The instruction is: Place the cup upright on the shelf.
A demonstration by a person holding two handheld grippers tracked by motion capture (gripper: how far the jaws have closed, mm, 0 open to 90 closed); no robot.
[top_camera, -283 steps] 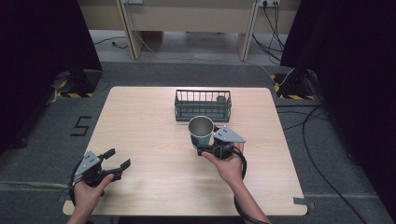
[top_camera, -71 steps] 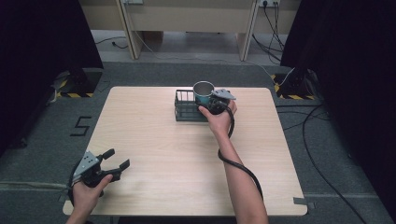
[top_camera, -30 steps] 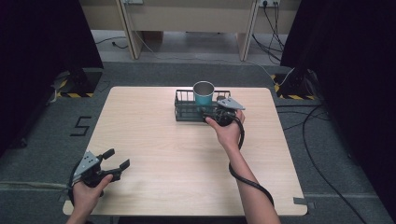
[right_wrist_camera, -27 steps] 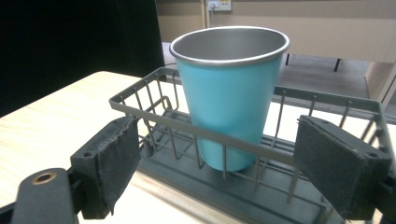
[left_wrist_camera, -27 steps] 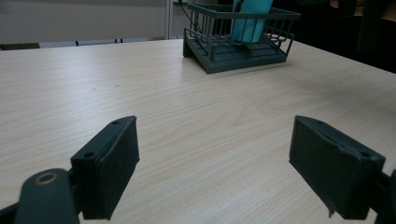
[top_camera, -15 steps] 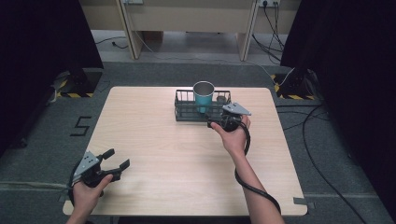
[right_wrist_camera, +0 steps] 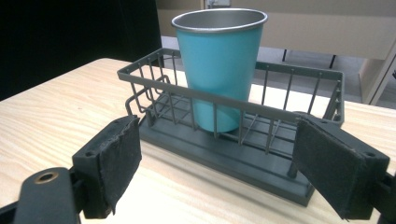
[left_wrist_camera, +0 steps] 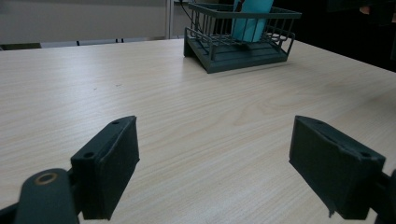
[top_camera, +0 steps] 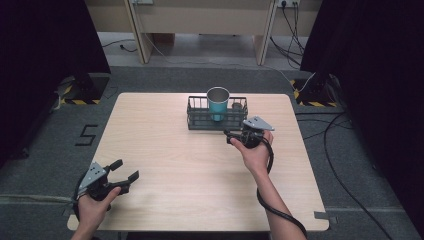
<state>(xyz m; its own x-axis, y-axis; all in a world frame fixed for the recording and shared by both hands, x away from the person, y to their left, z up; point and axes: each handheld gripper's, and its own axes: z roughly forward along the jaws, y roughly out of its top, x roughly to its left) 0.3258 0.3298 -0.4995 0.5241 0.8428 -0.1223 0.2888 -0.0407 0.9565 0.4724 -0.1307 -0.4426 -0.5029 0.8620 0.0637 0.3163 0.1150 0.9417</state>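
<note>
Since the earlier frames, the teal cup [top_camera: 218,102] has been carried from the middle of the table [top_camera: 165,145] into the wire basket [top_camera: 201,120], and the right gripper [top_camera: 233,135] has been drawn back from it toward the person. That gripper is now held just in front of the basket's near side, with its jaws spread wide and nothing between them. In the right gripper view the cup [right_wrist_camera: 218,65] is seen standing upright inside the basket [right_wrist_camera: 261,154], its metal rim well above the basket's top wire, and both black pads are seen apart from the wires. The basket is placed at the far middle of the table. A small dark object inside the basket, to the right of the cup, cannot be made out. The left gripper [top_camera: 124,172] has been kept at the near left corner of the table, jaws likewise spread and empty; in the left gripper view, bare wood [left_wrist_camera: 196,130] is seen between its pads, with the basket [left_wrist_camera: 243,49] far off.
</note>
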